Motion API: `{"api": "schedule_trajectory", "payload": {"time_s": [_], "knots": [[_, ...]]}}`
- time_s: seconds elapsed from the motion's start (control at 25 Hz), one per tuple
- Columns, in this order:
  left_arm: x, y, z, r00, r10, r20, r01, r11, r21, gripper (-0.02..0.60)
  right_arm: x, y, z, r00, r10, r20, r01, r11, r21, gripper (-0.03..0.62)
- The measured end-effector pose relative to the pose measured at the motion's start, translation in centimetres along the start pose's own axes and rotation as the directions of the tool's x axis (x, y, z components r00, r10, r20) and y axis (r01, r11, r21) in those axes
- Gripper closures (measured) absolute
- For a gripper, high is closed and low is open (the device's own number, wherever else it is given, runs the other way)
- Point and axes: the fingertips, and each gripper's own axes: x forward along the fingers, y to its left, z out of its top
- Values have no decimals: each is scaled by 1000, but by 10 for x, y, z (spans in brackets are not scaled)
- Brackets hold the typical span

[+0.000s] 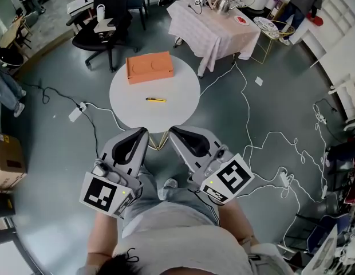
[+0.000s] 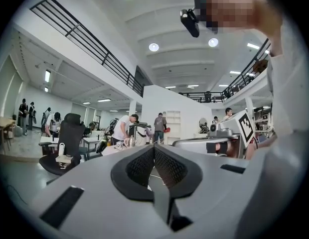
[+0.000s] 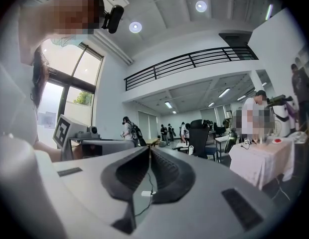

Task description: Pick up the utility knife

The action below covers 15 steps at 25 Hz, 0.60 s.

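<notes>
The left hand-held gripper (image 1: 142,134) and right hand-held gripper (image 1: 174,132) are held low by the body, jaws pressed together on nothing — a ready pose, it is judged. The utility knife (image 1: 156,99) is seen flat mid-counter (image 1: 129,107), well apart from both, near an orange box (image 1: 149,67).

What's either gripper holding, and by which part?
Nothing. Left gripper and right gripper are both shut and empty; the utility knife lies on the round table, untouched.

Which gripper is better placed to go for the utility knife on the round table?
Left, but only marginally: the left gripper and right gripper are both shut, empty and at the round table's near edge, and the utility knife lies nearly midway, slightly toward the left one's tip.
</notes>
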Motion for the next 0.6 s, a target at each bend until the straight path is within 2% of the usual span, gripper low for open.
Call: {"api": "schedule_trajectory", "payload": {"time_s": [0.28, 0.6], "knots": [[39, 24, -4, 994, -108, -12, 108, 994, 14, 571, 29, -33, 2, 998, -64, 13, 63, 998, 19, 583], [85, 76, -6, 977, -211, -30, 211, 978, -4, 571, 75, -79, -4, 985, -169, -13, 170, 985, 28, 584]]}}
